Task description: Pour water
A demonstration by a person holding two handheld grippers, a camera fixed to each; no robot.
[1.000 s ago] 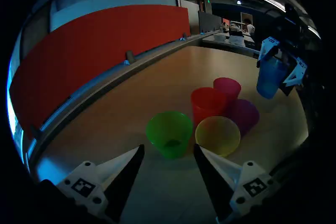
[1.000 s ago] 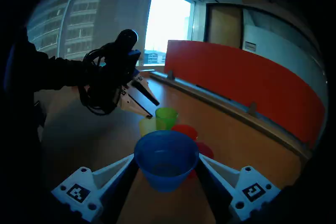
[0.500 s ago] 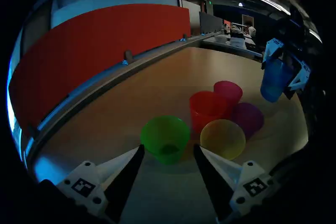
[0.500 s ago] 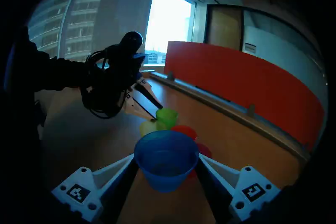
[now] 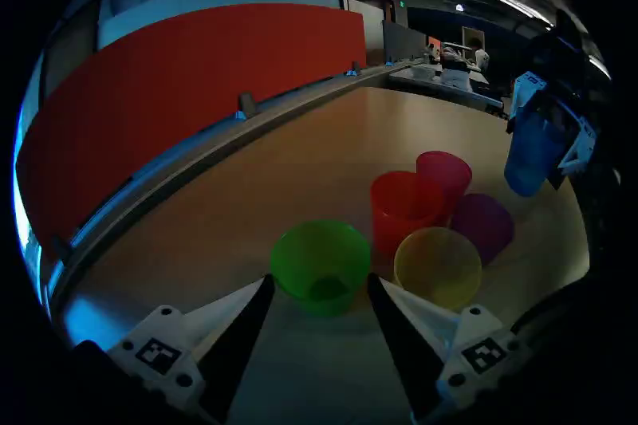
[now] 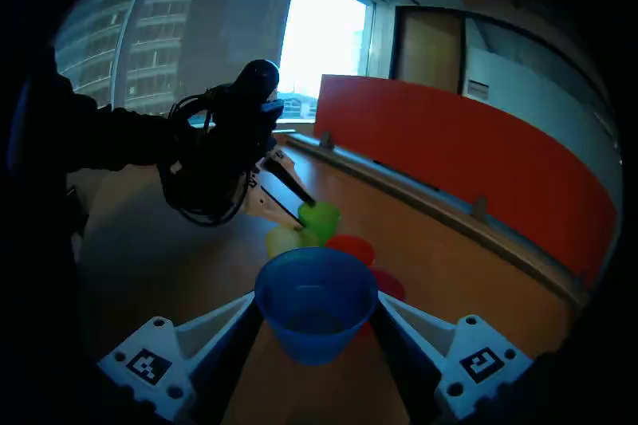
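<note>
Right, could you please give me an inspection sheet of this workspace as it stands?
Surface: wooden table, no spill seen.
Job's things: blue cup held aloft; green cup, red cup, yellow cup, pink cup, purple cup clustered on the table.
Clutter: nothing seen.
Grippers: right gripper shut on the blue cup; left gripper open, fingers flanking the green cup.
Cables: black cable loops beside the left gripper.
Surroundings: red partition, bright window.
</note>
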